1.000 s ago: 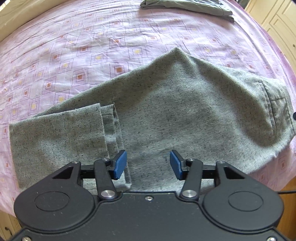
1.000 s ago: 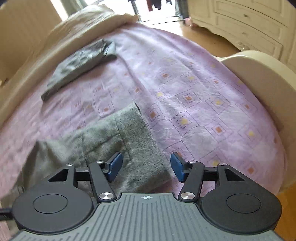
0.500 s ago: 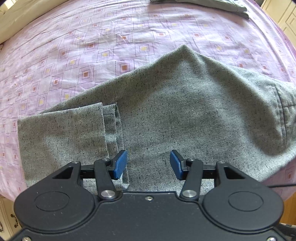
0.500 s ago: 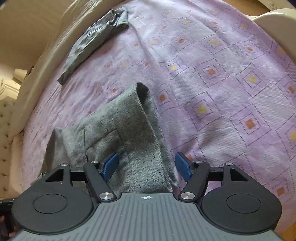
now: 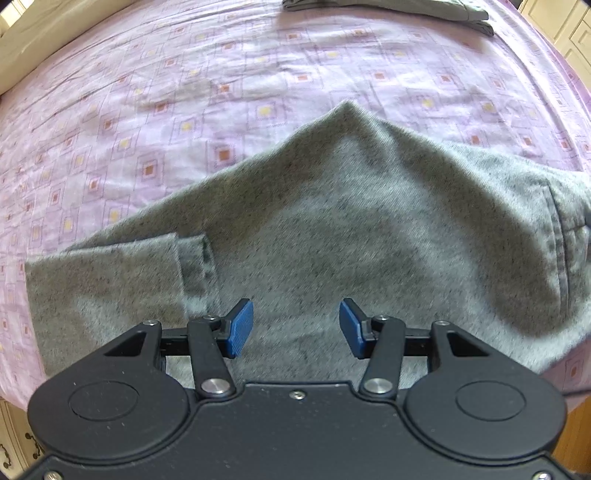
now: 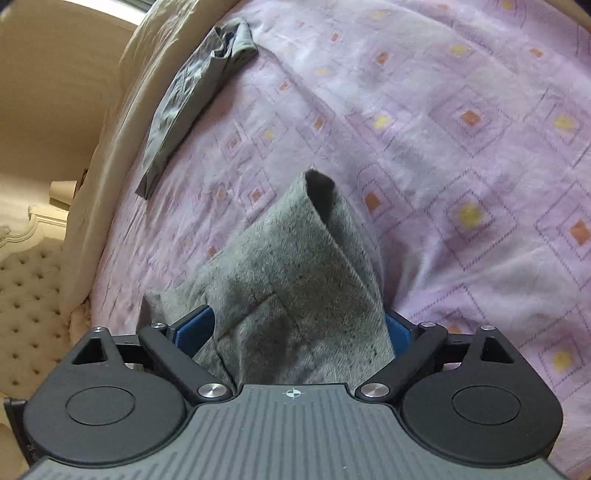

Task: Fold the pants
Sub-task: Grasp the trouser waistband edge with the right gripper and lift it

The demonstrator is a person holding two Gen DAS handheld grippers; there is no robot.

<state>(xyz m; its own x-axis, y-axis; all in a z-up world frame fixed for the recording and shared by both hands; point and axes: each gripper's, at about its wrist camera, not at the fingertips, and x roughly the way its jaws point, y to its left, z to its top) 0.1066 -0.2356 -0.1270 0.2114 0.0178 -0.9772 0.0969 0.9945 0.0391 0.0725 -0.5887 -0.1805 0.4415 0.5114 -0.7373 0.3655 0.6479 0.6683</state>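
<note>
Grey speckled pants [image 5: 332,229] lie partly folded on the purple patterned bed sheet [image 5: 184,92], leg ends folded over at the left, waist end at the right. My left gripper [image 5: 295,328] is open and empty just above the near edge of the pants. In the right wrist view the waist end of the pants [image 6: 295,280] rises in a fold between the jaws of my right gripper [image 6: 295,332]. The jaws stand wide apart with cloth between them, and the blue pads [image 6: 194,328] are partly hidden by the cloth.
A folded dark grey garment [image 5: 388,5] lies at the far side of the bed; it also shows in the right wrist view [image 6: 195,92]. A beige blanket [image 6: 110,147] and a tufted headboard [image 6: 29,288] are at the left. Cream cabinets [image 5: 569,33] stand beyond the bed.
My right gripper has moved forward and down onto the waist end, which now bunches up between its jaws. My left gripper has shifted only slightly and stays open.
</note>
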